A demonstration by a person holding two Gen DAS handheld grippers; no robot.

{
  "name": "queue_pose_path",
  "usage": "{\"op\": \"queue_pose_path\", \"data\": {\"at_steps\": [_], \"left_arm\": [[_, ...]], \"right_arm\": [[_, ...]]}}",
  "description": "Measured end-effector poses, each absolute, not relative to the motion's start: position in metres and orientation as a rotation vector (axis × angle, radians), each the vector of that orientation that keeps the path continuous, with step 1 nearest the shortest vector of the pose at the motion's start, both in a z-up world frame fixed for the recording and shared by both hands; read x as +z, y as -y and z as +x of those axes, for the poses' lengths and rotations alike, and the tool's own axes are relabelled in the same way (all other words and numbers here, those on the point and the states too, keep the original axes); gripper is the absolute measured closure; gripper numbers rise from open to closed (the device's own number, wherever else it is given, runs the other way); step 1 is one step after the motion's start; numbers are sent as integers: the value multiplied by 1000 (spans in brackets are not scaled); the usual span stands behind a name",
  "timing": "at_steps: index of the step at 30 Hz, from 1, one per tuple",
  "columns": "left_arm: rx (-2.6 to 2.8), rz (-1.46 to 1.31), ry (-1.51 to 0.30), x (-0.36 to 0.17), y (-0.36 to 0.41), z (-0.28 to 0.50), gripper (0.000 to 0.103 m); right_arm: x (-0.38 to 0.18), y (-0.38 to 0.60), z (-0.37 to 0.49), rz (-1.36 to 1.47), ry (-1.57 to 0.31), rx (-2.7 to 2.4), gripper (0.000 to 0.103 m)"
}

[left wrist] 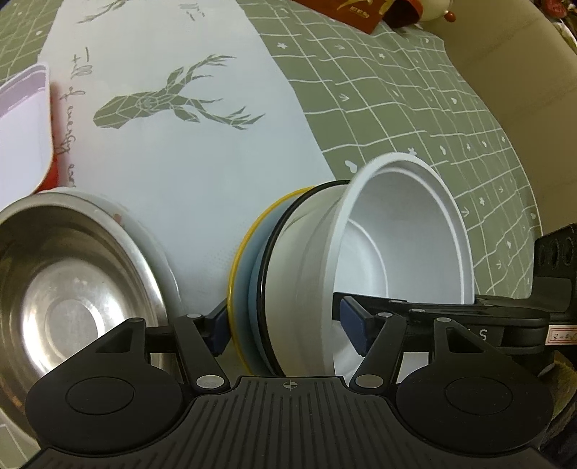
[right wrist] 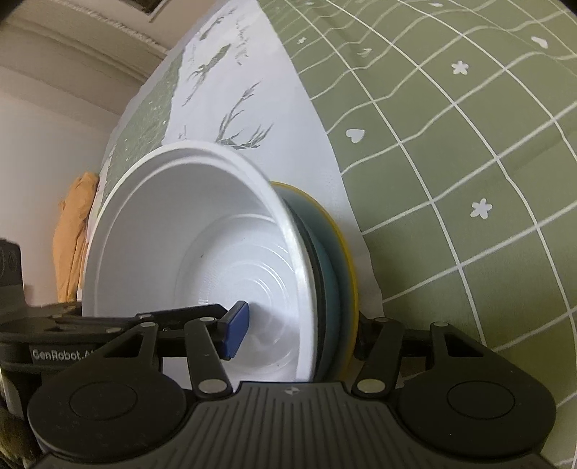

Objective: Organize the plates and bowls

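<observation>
A stack stands tipped on its edge over the table: a white plastic bowl (left wrist: pixel 396 231) nested on a black-rimmed dish (left wrist: pixel 285 223), a pale blue plate (left wrist: pixel 249 267) and a yellow-rimmed plate (left wrist: pixel 236 252). My left gripper (left wrist: pixel 286 328) is shut on this stack, one blue pad inside the bowl and the other behind the yellow plate. From the other side my right gripper (right wrist: pixel 299 332) clamps the same white bowl (right wrist: pixel 202 234) and yellow-rimmed plate (right wrist: pixel 348 245), with a blue pad (right wrist: pixel 236 332) inside the bowl. Its far finger is hidden behind the plates.
A steel bowl (left wrist: pixel 65 288) sits on a white plate (left wrist: pixel 151 231) at the left, with a pale square container (left wrist: pixel 21 137) behind it. The table wears a green grid cloth (left wrist: pixel 414 108) and a white deer-print runner (left wrist: pixel 180 151). Red items (left wrist: pixel 346 14) lie far back. An orange cloth (right wrist: pixel 74 234) hangs beyond the table edge.
</observation>
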State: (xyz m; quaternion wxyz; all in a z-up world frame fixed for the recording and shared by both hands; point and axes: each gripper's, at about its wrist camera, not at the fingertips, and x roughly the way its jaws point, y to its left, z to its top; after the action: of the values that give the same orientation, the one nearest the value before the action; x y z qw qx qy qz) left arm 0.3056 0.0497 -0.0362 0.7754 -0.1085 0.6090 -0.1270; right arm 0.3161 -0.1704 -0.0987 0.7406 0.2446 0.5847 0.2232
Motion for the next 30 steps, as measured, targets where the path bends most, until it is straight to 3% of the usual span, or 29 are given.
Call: {"op": "queue_pose_path", "data": {"at_steps": [18, 30], "left_arm": [[-295, -262, -1227, 2, -76, 281, 37], [-223, -351, -1131, 23, -172, 240, 37]], "right_arm": [[-57, 148, 302, 505, -1247, 468, 45], [-21, 53, 294, 367, -1223, 558, 45]]}}
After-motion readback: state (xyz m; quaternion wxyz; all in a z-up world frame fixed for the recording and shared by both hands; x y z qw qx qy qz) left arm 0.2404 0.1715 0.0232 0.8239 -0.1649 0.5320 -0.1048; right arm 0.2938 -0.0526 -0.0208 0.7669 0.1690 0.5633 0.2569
